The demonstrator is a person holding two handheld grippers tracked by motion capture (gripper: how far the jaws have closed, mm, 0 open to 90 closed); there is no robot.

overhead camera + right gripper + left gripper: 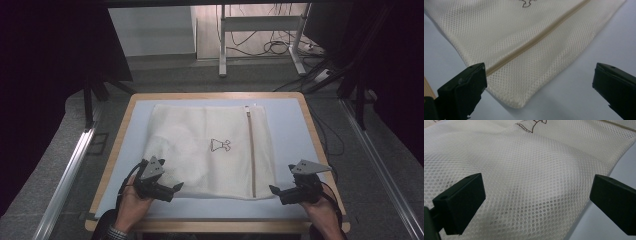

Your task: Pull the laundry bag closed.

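Lying flat on the pale mat (290, 120), the mesh laundry bag (200, 145) offers its near corners. Over its near left edge the left gripper (176, 187) hangs with jaws spread; beside the zipper (251, 155), the right gripper (274, 190) gapes likewise, probably readying a two-corner pinch.

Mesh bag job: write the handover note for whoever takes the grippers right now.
Left gripper: open, at the near left edge of the mesh bag, holding nothing.
Right gripper: open, off the bag's near right corner, holding nothing.
Bag: lies flat on the blue mat, its zipper running away from the person and looking closed along the stretch in view.
Done: nothing gripped yet.
Left: probably grip the near edge or corners; confirm what to do with the bag.
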